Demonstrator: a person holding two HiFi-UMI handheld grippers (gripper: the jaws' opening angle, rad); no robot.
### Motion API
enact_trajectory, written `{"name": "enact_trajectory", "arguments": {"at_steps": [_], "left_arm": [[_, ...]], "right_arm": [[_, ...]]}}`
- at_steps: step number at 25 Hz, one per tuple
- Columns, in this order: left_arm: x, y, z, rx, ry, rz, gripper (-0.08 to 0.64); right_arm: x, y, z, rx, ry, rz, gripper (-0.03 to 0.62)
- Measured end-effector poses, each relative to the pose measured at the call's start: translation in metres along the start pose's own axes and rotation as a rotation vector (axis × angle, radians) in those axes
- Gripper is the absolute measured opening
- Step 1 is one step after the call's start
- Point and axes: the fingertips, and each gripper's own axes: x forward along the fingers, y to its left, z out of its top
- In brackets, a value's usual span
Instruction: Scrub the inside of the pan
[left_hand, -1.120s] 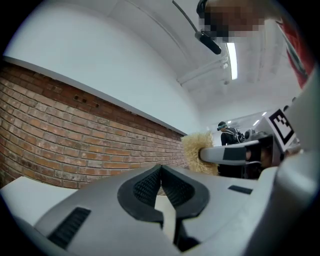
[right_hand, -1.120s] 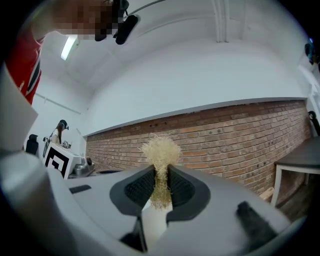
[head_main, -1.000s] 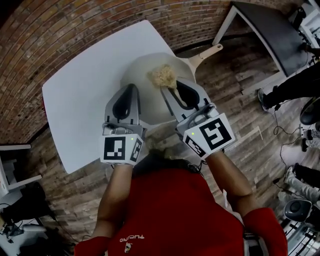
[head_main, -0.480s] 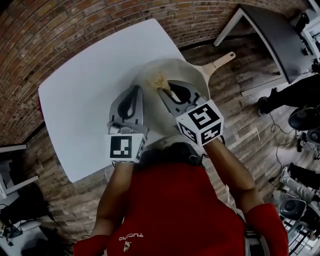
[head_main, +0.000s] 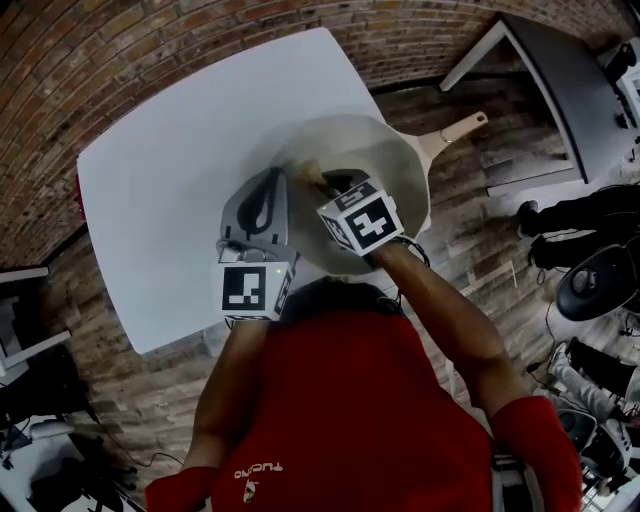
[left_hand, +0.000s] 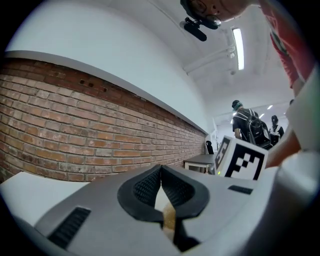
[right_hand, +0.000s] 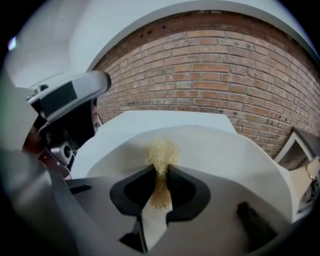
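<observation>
Closest to me, the left gripper (left_hand: 161, 169) has its jaws pressed together at the tips. A pale sliver with a tan patch shows in the gap behind them, and I cannot tell what it is. From the head view this gripper sits right at the pan's left rim, but I cannot tell whether it actually touches or steadies it.

The right gripper (right_hand: 160, 169) is clamped tight on the scrubber (right_hand: 161, 150), whose tan, wiry tuft sticks out past the jaw tips. The tuft is down inside the pan (head_main: 395, 160), against the near-left part of the inner wall, and it looks to be in contact.

The pan lies on the near right part of the table (head_main: 180, 170), and its handle (head_main: 455, 133) points away to the right, past the table edge. Beyond are the brick wall (right_hand: 225, 85) and another table.

I judge the scrubbing to be under way. The scrubber is gripped and working one side of the bowl. The inside looks evenly pale, with no dirt I can make out, so I cannot say how much is clean. The floor of the pan, the far wall and the side by the handle are well apart from the scrubber, and I take them as left to cover.
</observation>
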Motion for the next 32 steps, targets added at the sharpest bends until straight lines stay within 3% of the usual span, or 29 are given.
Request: {"name": "enact_trajectory", "arguments": {"at_steps": [8,23,26,32], "left_arm": [[0.003,0.015,-0.005,-0.018,0.006,0.031,0.015],[0.006,0.031,0.001,-0.048,-0.013,0.020,0.015],[0.008,0.033,0.002,-0.052,-0.014,0.018,0.015],[0.004,0.038,0.004,-0.053,-0.020,0.024,0.015]], "right_arm": [[0.032,-0.005,-0.021,0.013,0.143,0.007,0.075],[0.003,-0.094,-0.044,0.151,0.215,-0.214,0.075],[0.000,-0.083,-0.041,0.155,0.202,-0.184,0.075],[0.009,-0.005,-0.033,0.053,0.220,-0.005,0.075]]}}
